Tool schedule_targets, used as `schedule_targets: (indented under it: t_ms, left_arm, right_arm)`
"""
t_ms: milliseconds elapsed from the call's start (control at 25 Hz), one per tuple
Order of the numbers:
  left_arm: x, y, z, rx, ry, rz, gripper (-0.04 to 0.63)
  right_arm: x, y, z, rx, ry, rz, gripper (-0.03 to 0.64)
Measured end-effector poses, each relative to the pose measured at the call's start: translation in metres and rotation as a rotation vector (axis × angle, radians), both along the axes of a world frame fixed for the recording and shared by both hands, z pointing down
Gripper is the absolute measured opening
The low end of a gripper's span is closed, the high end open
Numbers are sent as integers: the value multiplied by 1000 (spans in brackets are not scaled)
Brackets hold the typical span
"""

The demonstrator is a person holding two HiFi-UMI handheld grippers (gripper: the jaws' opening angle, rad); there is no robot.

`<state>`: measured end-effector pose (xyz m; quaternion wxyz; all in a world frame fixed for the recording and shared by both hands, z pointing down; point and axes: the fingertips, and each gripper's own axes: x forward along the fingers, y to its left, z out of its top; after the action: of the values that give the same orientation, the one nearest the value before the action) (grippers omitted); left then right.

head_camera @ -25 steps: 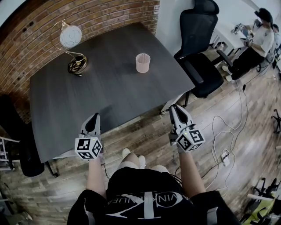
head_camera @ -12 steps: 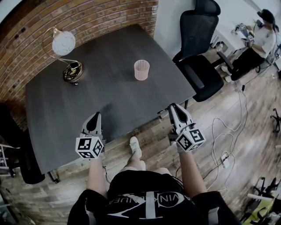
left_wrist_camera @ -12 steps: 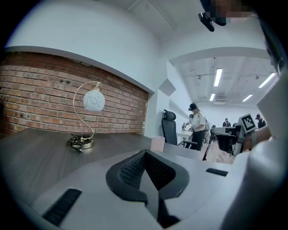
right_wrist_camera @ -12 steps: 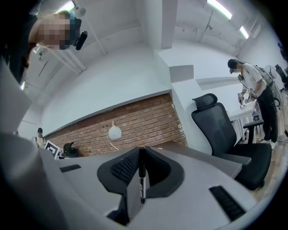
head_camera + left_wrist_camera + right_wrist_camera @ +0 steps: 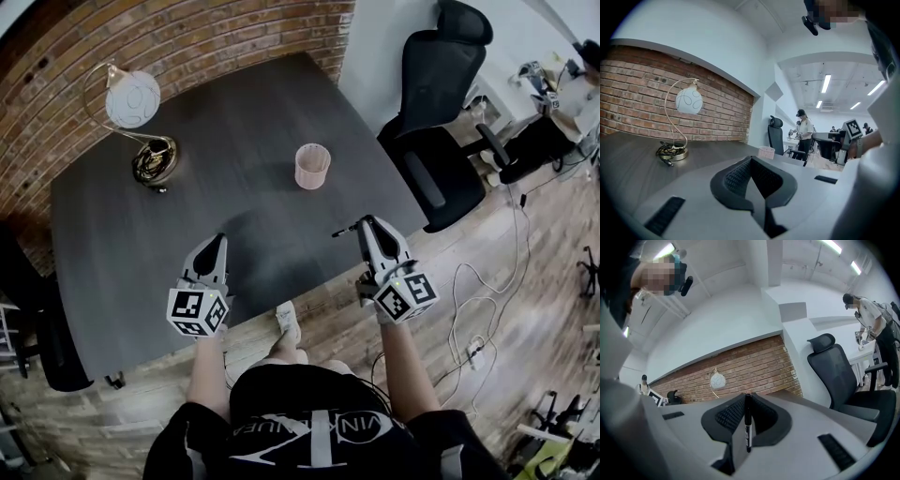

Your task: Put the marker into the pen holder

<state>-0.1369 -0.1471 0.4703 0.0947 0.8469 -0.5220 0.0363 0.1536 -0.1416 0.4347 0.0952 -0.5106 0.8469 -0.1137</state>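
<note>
The pink mesh pen holder [image 5: 312, 166] stands upright on the dark table [image 5: 141, 244], right of its middle; it also shows small in the left gripper view [image 5: 766, 152]. My right gripper [image 5: 367, 228] hovers over the table's front edge, shut on a black marker [image 5: 748, 423] that lies crosswise between the jaws. One end of the marker [image 5: 343, 231] sticks out to the left of the jaw tips. My left gripper [image 5: 215, 246] is over the front of the table, shut with nothing in it. Both grippers are well short of the pen holder.
A brass desk lamp with a white globe [image 5: 133, 99] stands at the table's back left, in front of a brick wall. A black office chair [image 5: 441, 103] is beside the table's right edge. Cables [image 5: 469, 328] lie on the wooden floor at right. A person stands at a far desk [image 5: 804, 129].
The person has stepped toward the table. Both grippers have moved forward from over the floor to over the table's front edge. The right gripper's hold on the marker is unchanged.
</note>
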Motion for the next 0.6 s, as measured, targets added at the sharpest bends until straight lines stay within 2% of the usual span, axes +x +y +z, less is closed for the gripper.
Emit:
schedule_targets:
  t_ms: [600]
  left_arm:
    - [23,-81,6,-19,22,61,12]
  right_arm:
    - [-7,-78,-14,11,-6,-2,49]
